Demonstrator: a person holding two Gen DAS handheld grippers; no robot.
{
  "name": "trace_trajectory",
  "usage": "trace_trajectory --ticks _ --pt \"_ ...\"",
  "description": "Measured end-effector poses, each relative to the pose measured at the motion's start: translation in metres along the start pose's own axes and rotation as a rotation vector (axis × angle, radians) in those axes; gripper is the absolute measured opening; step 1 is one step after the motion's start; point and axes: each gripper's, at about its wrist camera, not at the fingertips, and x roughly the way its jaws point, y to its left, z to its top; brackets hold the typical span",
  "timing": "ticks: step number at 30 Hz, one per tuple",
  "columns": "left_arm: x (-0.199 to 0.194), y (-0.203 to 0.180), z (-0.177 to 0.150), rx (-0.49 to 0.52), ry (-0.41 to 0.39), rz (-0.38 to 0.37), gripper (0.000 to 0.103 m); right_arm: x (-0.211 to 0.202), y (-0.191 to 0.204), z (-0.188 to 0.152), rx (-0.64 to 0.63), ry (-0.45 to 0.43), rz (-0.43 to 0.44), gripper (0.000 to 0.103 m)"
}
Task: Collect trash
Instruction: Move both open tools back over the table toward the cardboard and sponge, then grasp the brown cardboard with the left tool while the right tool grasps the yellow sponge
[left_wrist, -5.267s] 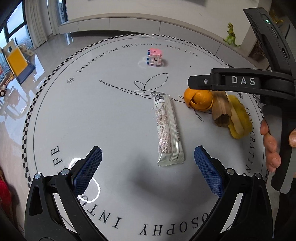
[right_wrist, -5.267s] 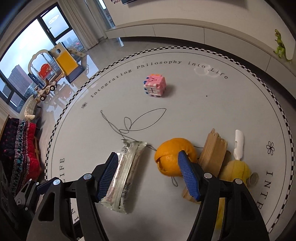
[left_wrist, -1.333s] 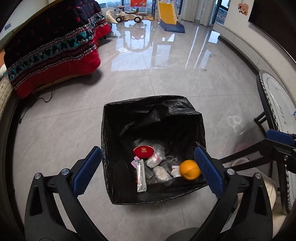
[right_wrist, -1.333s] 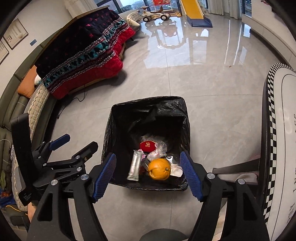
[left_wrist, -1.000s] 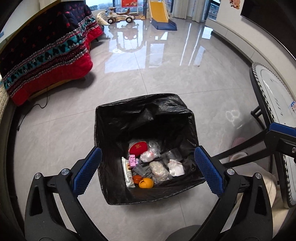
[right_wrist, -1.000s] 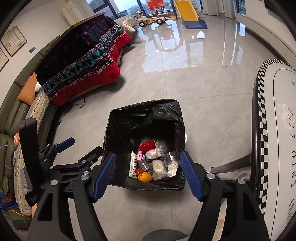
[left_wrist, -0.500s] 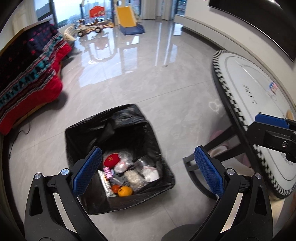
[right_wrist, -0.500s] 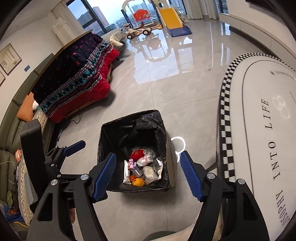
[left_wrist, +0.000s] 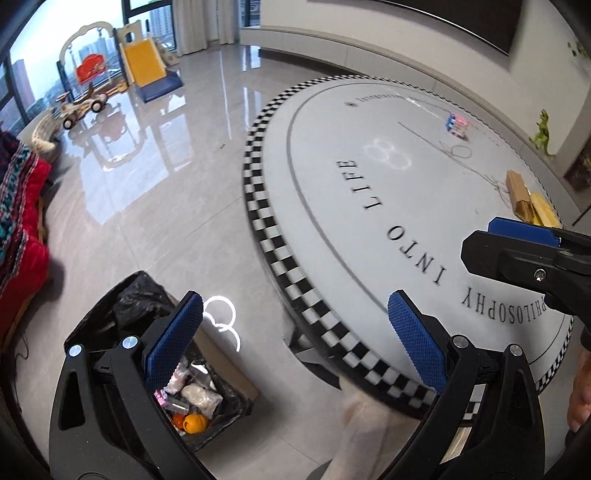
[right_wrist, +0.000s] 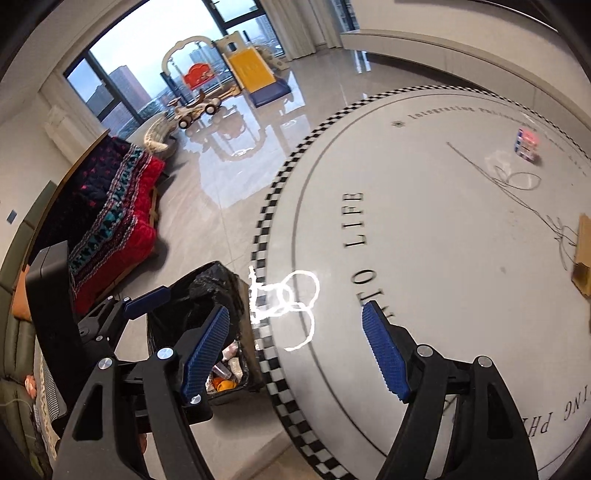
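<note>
My left gripper (left_wrist: 293, 341) is open and empty, over the floor at the edge of the round white table (left_wrist: 332, 177). My right gripper (right_wrist: 295, 350) is open and empty above the table's near rim. The black-lined trash bin (left_wrist: 122, 295) stands on the floor at lower left and holds an orange (left_wrist: 195, 422) and wrappers; it also shows in the right wrist view (right_wrist: 207, 288). On the table's far right lie a brown paper piece (left_wrist: 519, 195) and a yellow peel (left_wrist: 543, 212). The brown piece also shows in the right wrist view (right_wrist: 583, 254).
A pink and blue toy cube (left_wrist: 456, 125) sits on the far side of the table, also in the right wrist view (right_wrist: 526, 144). A sofa with a red patterned blanket (right_wrist: 110, 214) stands left. A toy slide (left_wrist: 144, 70) is by the window.
Both grippers have swung up and to the right, away from the bin toward the table. The bin has slid to the lower left of both views. The orange and the snack wrapper are off the table.
</note>
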Motion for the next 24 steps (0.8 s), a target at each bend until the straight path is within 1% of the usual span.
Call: trace_trajectory --ticks 7,14,18,21,24 --pt "0.014 -0.081 0.035 0.122 0.013 -0.085 0.097 -0.037 -0.081 0.008 0.121 -0.074 -0.090 0.075" --pt "0.027 -0.164 0.059 0.230 0.025 -0.165 0.097 -0.074 -0.161 0.006 0.240 -0.127 -0.180 0.075" --pt "0.044 -0.199 0.073 0.261 0.057 -0.214 0.097 -0.093 -0.205 0.002 0.305 -0.141 -0.247 0.075" --pt "0.057 -0.222 0.086 0.273 0.077 -0.235 0.097 -0.104 -0.238 -0.001 0.361 -0.148 -0.292 0.075" --pt "0.067 -0.245 0.096 0.288 0.086 -0.256 0.097 -0.107 -0.263 -0.003 0.396 -0.140 -0.337 0.075"
